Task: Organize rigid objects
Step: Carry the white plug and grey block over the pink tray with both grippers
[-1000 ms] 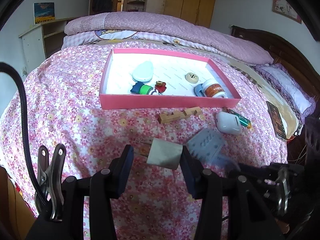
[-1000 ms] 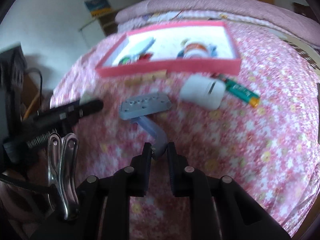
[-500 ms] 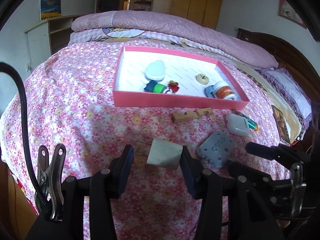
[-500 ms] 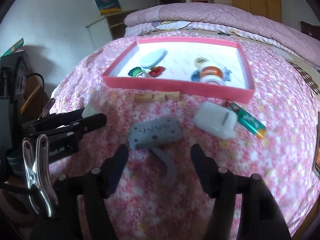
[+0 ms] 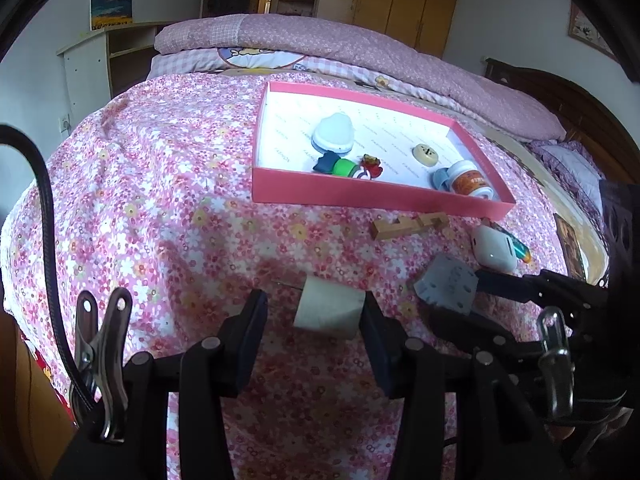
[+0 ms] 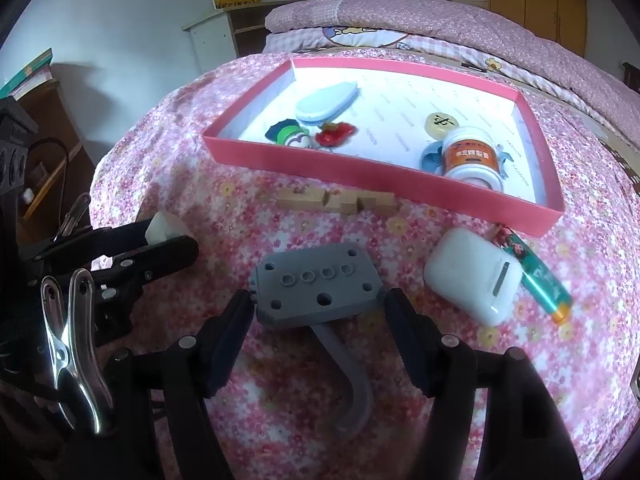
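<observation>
Showing only in the right view: the grey plate's (image 6: 318,286) hook, between spread right gripper (image 6: 318,312) fingers; left gripper (image 5: 312,316) clamps one white block (image 5: 328,310).

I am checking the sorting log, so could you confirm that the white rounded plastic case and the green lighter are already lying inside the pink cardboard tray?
Not quite: the white rounded plastic case and the green lighter lie on the floral bedspread, outside the pink cardboard tray, just in front of its near right corner. The right wrist view shows this clearly.
</observation>
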Available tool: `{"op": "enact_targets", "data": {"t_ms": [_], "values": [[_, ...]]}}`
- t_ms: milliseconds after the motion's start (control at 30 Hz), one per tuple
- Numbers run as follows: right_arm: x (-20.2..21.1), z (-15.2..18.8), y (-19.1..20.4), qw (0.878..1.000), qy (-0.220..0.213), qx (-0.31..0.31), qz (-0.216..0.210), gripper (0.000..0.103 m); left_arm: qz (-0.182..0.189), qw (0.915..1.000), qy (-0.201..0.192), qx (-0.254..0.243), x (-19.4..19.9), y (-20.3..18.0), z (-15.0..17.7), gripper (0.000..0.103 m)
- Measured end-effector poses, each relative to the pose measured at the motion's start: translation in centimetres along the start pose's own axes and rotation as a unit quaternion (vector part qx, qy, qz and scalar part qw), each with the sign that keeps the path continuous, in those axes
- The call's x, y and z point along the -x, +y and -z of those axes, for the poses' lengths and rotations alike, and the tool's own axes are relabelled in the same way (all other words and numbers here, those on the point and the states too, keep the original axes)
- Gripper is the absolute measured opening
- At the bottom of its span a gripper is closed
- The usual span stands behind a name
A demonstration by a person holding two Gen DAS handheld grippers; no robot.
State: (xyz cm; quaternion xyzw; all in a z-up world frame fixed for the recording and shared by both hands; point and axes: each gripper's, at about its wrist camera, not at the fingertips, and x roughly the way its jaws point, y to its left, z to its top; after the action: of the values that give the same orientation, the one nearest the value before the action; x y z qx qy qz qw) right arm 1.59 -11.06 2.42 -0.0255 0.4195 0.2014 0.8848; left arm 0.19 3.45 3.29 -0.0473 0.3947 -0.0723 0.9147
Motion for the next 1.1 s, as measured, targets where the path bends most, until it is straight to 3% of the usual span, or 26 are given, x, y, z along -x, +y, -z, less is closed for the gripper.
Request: {"op": "enact_targets", "data": {"t_ms": [533, 1100], "values": [[2.9, -0.7, -1.1, 0.998, -0.054, -0.034, -0.016, 0.066, 0.001, 0.9999, -0.01, -0.012, 0.6, -0.8, -1.0, 0.049], [4.5, -3.3, -4.2, 0.995, -0.077, -0.061, -0.012, 0.066, 0.016, 0.9991, -0.024, -0.03, -0.1, -2.2, -6.2, 0.049]]}}
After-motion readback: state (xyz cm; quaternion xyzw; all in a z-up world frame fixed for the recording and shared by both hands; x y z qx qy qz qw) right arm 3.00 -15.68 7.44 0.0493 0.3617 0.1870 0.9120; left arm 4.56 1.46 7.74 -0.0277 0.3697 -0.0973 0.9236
